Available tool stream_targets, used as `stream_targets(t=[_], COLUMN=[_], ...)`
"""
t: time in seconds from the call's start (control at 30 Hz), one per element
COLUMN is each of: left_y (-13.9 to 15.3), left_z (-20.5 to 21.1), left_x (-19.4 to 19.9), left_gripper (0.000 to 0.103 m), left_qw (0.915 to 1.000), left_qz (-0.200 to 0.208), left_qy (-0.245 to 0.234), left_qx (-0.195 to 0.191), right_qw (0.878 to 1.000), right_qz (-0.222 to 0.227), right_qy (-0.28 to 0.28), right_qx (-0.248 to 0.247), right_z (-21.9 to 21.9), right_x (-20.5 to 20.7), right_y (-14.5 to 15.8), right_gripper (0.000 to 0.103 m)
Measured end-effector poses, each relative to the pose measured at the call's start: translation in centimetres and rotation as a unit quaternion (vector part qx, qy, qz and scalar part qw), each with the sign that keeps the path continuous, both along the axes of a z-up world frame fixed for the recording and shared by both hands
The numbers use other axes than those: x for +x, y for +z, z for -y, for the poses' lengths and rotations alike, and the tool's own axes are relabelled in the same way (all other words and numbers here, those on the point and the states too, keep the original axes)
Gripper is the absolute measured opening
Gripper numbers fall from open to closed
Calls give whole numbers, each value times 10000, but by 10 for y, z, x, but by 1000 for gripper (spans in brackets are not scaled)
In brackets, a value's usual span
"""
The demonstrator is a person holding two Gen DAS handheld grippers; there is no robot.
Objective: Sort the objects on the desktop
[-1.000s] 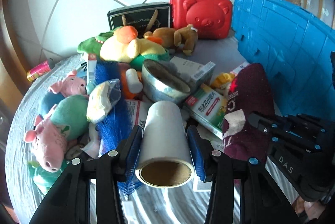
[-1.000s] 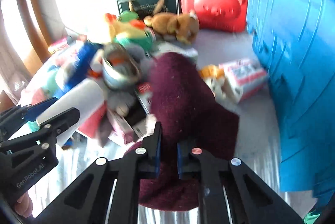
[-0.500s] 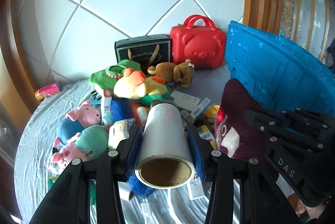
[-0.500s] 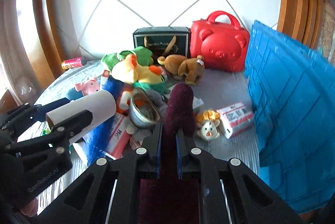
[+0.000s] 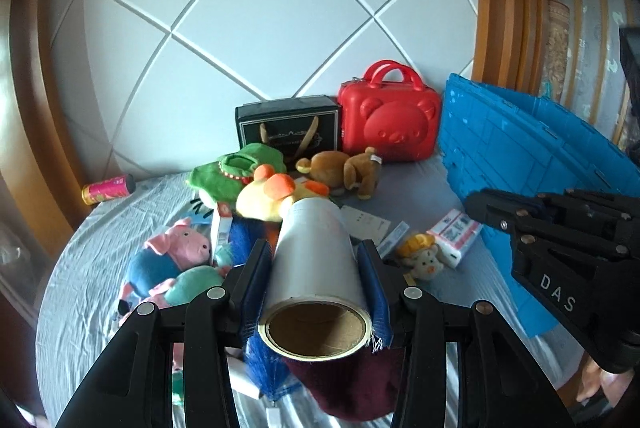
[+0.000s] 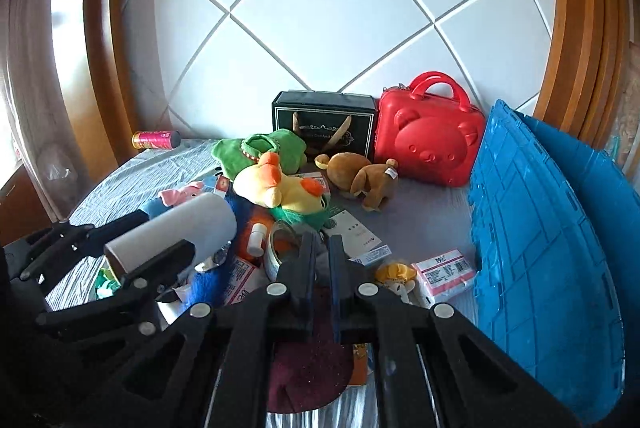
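Observation:
My left gripper (image 5: 316, 256) is shut on a white roll with a cardboard core (image 5: 316, 268), held above the cluttered table; the roll also shows in the right wrist view (image 6: 176, 232). My right gripper (image 6: 320, 248) has its jaws close together with a narrow gap and nothing between the tips. The dark maroon cloth (image 6: 308, 376) lies on the table under the right gripper, and shows below the roll in the left wrist view (image 5: 352, 384). The right gripper body appears at the right of the left wrist view (image 5: 568, 240).
A blue folded crate (image 6: 552, 248) stands at the right. A red bear case (image 6: 428, 139) and a black gift box (image 6: 324, 119) stand at the back. Plush toys (image 6: 280, 187), pig toys (image 5: 176, 252), a tissue pack (image 6: 444, 272), boxes and a pink can (image 6: 156, 139) cover the table.
Both grippers rose and pulled back from the pile. The right gripper let go of the maroon cloth, which now lies on the table below it. The left still holds the roll.

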State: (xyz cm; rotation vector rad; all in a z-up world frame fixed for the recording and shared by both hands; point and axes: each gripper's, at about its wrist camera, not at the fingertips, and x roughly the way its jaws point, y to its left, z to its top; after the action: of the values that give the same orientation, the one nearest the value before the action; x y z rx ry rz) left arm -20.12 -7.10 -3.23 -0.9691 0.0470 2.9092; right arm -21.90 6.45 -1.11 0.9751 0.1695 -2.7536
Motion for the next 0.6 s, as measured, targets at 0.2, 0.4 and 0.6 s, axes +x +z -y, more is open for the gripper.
stream_targets(t=[0.2,0.4,0.6], left_y=[-54,-97,-121], left_z=[13,16,16], left_x=[-6,-9,-17], left_gripper=[44,44,44], left_qw=[9973,9928,9899], left_qz=[686,1158,1365], left_qy=[251,295,348], left_qx=[25,-73,-162], right_qw=[9939,9823,9752], right_qz=[1088,1825,2134], right_qy=[-77,-305,-241], right_qx=[-137,-305,-542], right_z=[-18,-24,-32], right_x=[-19,-23,-29], right_y=[-83,-155,-188], right_gripper=[7,101,103])
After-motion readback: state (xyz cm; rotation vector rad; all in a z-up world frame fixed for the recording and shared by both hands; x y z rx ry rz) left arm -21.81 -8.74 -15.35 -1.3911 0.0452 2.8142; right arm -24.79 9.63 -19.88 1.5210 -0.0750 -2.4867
